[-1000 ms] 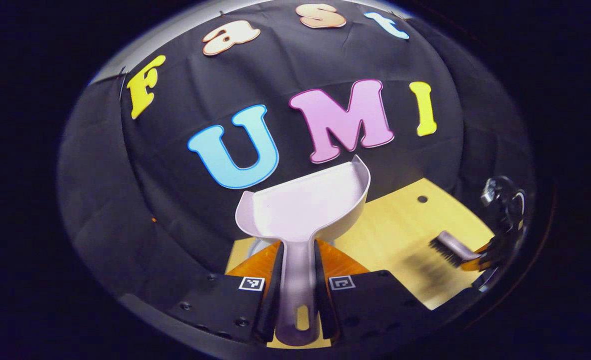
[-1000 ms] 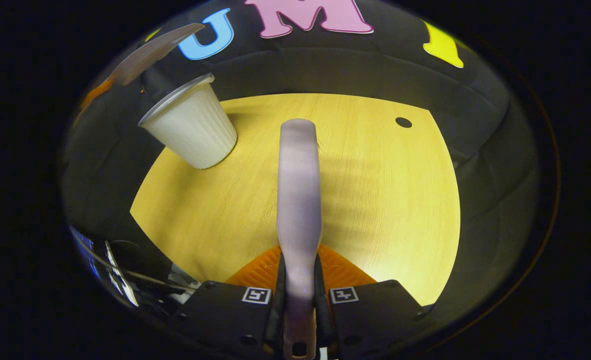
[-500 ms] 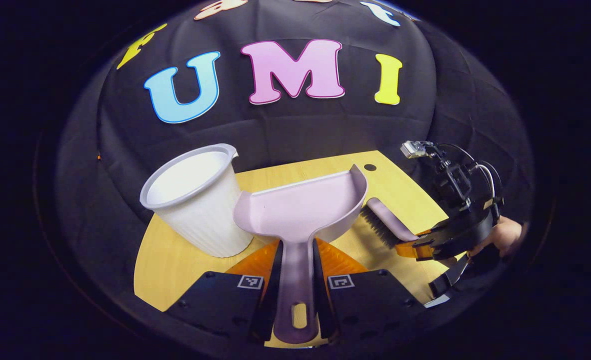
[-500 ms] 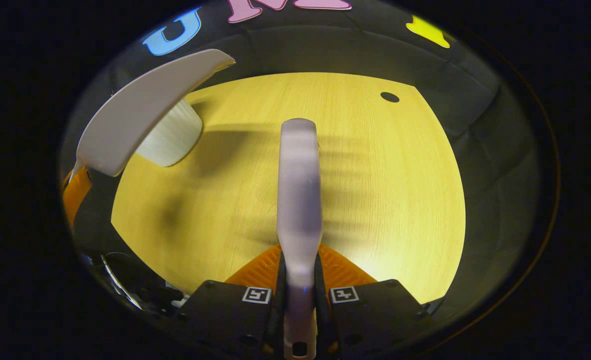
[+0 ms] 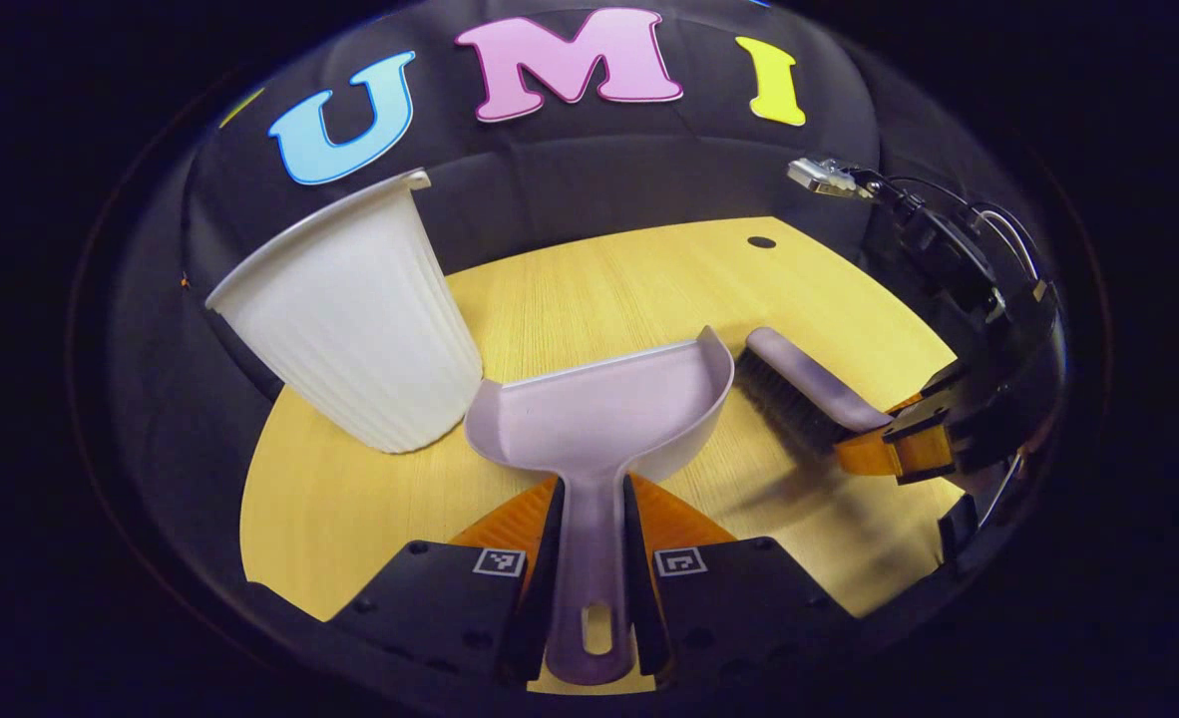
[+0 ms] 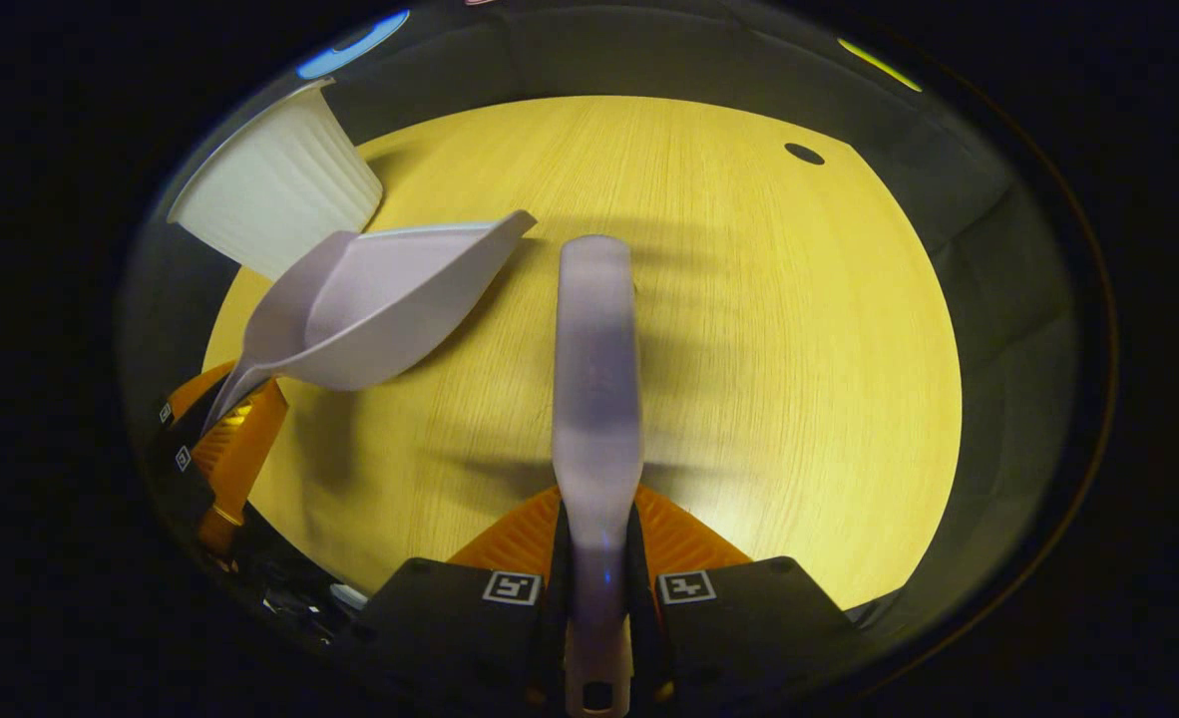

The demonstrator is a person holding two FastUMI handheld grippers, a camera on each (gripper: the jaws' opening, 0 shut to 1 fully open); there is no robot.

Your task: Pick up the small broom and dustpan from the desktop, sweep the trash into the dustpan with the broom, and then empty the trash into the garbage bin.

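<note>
In the left gripper view, the white ribbed garbage bin (image 5: 350, 319) stands at the left on the yellow desktop (image 5: 599, 289); its inside is hidden. Just right of it, the left gripper (image 5: 589, 519) has both fingers pressed on the handle of the pale dustpan (image 5: 599, 409), whose scoop looks bare. Farther right, the right gripper (image 5: 894, 449) clamps the small broom (image 5: 799, 384), bristles facing down, near the dustpan's rim. In the right gripper view, the broom's back (image 6: 596, 379) runs forward between closed fingers.
</note>
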